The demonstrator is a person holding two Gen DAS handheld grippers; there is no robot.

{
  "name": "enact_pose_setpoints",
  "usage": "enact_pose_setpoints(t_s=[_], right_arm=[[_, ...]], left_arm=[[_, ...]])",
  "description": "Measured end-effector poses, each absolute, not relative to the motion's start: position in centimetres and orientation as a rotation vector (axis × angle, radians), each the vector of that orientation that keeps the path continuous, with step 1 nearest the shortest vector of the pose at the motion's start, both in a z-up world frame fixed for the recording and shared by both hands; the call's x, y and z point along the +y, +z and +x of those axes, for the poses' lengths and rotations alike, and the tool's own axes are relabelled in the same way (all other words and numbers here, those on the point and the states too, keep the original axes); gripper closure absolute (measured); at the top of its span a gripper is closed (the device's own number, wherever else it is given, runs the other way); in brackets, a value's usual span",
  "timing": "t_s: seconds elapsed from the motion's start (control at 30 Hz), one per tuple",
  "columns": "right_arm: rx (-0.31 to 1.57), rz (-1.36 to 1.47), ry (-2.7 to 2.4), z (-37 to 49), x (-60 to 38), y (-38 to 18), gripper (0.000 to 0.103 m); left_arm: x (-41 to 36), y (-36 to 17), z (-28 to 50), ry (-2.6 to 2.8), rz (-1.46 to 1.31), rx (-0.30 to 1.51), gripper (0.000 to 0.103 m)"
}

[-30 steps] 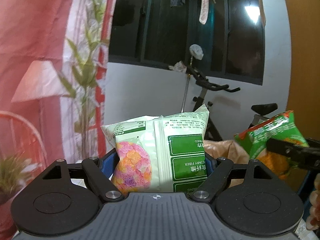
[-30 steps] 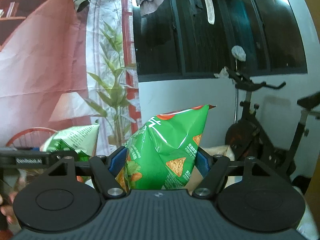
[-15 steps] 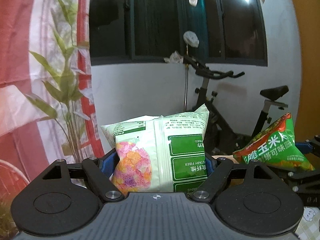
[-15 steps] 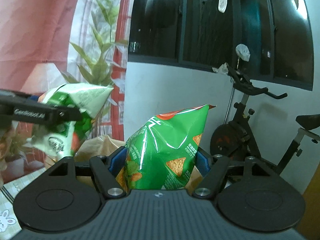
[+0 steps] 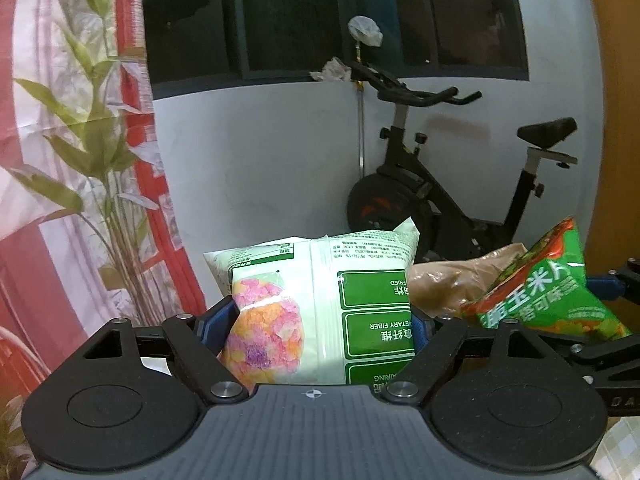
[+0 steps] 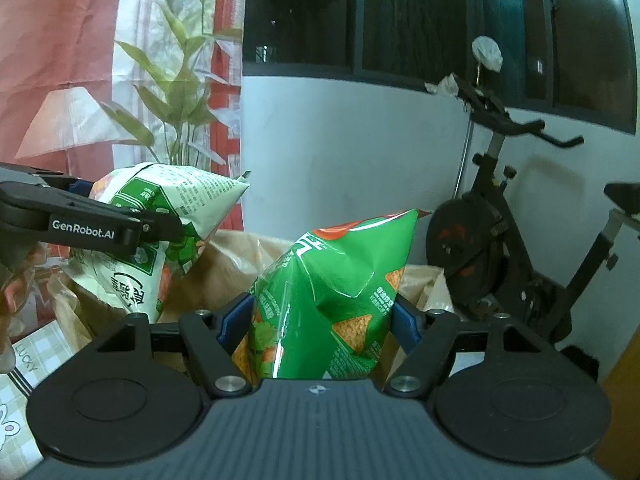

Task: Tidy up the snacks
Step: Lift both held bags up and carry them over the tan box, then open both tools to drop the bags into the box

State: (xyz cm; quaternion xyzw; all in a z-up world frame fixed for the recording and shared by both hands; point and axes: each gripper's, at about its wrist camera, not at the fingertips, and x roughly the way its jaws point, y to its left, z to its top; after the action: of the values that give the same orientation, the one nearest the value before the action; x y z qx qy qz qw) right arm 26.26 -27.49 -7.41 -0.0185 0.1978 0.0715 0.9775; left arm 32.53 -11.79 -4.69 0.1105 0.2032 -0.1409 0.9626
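My left gripper (image 5: 318, 320) is shut on a pale green and white snack bag (image 5: 320, 304) with a pink and orange cracker picture; its blue pads press both sides. In the right wrist view the same bag (image 6: 160, 232) hangs at the left in the left gripper (image 6: 132, 228). My right gripper (image 6: 320, 320) is shut on a glossy green chip bag (image 6: 332, 292) printed with triangular chips. That chip bag (image 5: 540, 288) shows at the right edge of the left wrist view. Both bags hang above an open brown paper bag (image 6: 228, 264), also seen as brown paper bag (image 5: 452, 284).
A black exercise bike (image 5: 440, 184) stands against the white wall behind the brown bag; the exercise bike (image 6: 500, 232) fills the right. A red and white curtain with a bamboo print (image 5: 92, 152) hangs at the left. A checked cloth (image 6: 24, 364) covers the surface below.
Both grippers have swung rightwards and slightly down with their bags. The curtain has slid left, the bike has come into fuller view, and the brown paper bag now shows below both snacks.
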Motion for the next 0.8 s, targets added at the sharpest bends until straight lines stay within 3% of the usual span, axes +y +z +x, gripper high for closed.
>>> enact_pose_setpoints(t_s=[0.33,0.47,0.53,0.8], right_arm=[[0.458,-0.033,0.142,26.7,-27.8,-8.4,0.026],[0.477,-0.015,0.139,26.7,-27.9,-8.5,0.025],[0.476,-0.003,0.13,26.7,-28.0,-8.4,0.019],[0.472,0.01,0.132,26.0,-27.6,-7.6,0.019]], left_arm=[[-10.6,-4.9,33.5,-0.351,0.111,0.47,0.008],[-10.5,-4.8,33.3,-0.36,0.112,0.462,0.007],[-10.3,-4.7,33.3,-0.357,0.107,0.466,0.007],[-8.7,-4.2,31.9,-0.319,0.087,0.471,0.007]])
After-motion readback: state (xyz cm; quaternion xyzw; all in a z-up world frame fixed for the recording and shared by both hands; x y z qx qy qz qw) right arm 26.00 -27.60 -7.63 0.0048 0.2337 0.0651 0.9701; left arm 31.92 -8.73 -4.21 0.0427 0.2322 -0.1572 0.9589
